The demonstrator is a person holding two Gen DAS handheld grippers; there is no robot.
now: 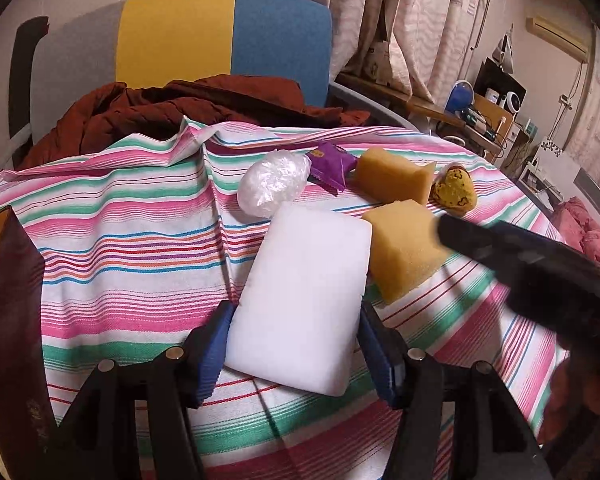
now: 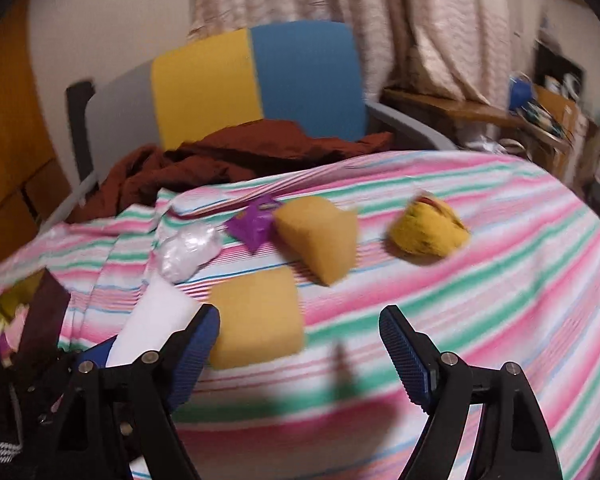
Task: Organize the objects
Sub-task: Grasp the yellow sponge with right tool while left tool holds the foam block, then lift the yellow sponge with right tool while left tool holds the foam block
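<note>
- The left gripper (image 1: 296, 344) has its jaws closed on the near end of a white foam block (image 1: 300, 300), low over the striped cloth (image 1: 120, 248) on the worktop.
- The right gripper (image 2: 300, 344) hangs with jaws wide and empty beside the near yellow sponge (image 2: 256, 316).
- The step in hand looks like carrying the block; next it needs a sorting spot, perhaps the dark container (image 1: 12, 300) at left.
- A second sponge (image 1: 392, 176), purple packet (image 1: 332, 164), plastic wad (image 1: 272, 184) and heart-shaped toy (image 1: 454, 190) wait farther off.
</note>
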